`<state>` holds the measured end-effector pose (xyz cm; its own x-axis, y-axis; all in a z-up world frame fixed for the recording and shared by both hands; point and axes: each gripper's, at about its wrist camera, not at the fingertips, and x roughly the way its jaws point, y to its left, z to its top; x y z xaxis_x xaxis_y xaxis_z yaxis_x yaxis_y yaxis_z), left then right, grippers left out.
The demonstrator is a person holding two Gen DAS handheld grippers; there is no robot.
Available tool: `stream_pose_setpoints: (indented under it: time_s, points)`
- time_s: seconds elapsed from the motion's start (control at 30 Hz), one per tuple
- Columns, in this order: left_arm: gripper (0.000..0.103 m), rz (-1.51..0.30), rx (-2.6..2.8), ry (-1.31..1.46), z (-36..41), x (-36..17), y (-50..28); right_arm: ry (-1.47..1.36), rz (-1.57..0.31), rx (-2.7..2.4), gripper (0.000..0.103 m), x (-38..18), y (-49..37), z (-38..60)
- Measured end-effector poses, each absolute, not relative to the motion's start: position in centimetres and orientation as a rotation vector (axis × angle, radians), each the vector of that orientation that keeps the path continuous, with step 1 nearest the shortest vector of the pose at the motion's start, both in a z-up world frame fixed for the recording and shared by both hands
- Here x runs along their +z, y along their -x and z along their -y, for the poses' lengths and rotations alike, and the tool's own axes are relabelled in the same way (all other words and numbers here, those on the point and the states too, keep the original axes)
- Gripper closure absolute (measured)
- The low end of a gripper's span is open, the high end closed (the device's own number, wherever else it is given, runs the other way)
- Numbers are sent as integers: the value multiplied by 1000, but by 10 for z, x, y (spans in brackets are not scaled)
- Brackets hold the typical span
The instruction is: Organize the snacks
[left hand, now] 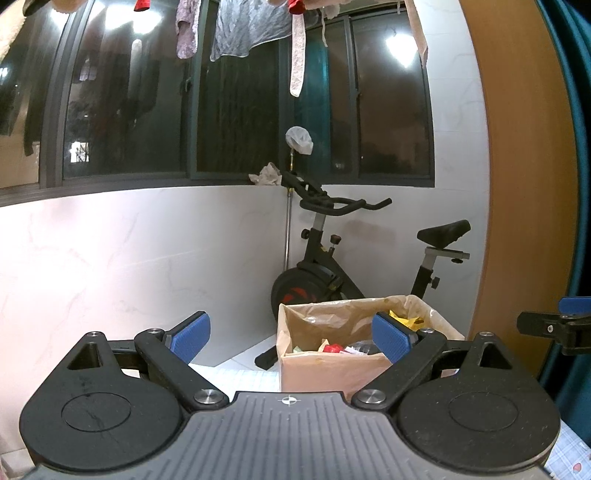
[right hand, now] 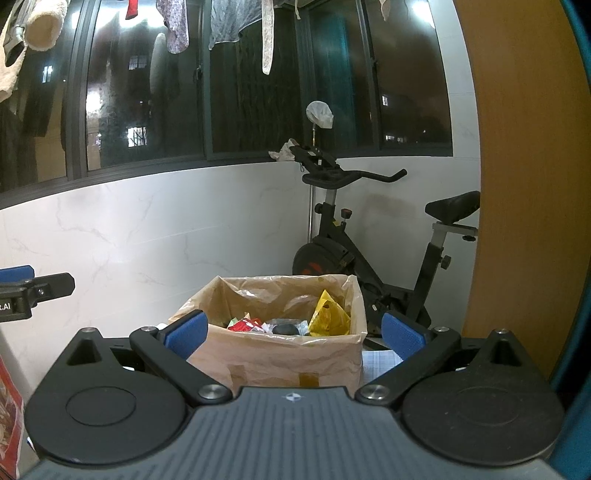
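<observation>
A cardboard box lined with a beige plastic bag stands ahead in the right wrist view. It holds snack packets: a yellow packet, a red packet and a dark round item. The same box shows right of centre in the left wrist view. My left gripper is open and empty, in front of the box. My right gripper is open and empty, with the box between its blue pads. The right gripper's tip shows at the left view's right edge. The left gripper's tip shows at the right view's left edge.
A black exercise bike stands behind the box against a white marble wall. A wooden panel rises on the right. Laundry hangs above dark windows. A red package lies at the lower left.
</observation>
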<state>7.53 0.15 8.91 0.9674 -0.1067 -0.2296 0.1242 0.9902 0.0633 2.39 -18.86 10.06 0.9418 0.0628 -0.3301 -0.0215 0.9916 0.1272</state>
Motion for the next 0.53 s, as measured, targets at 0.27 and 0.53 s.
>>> stream_pose_setpoints:
  time_s: [0.27,0.53]
  points:
    - [7,-233,-111,-77,-1,89,-75,-124,-343,45,1,100,-24,189]
    - [7,-240,-95,-69,-1,89,-74,-125,-347,39,1,99,-24,187]
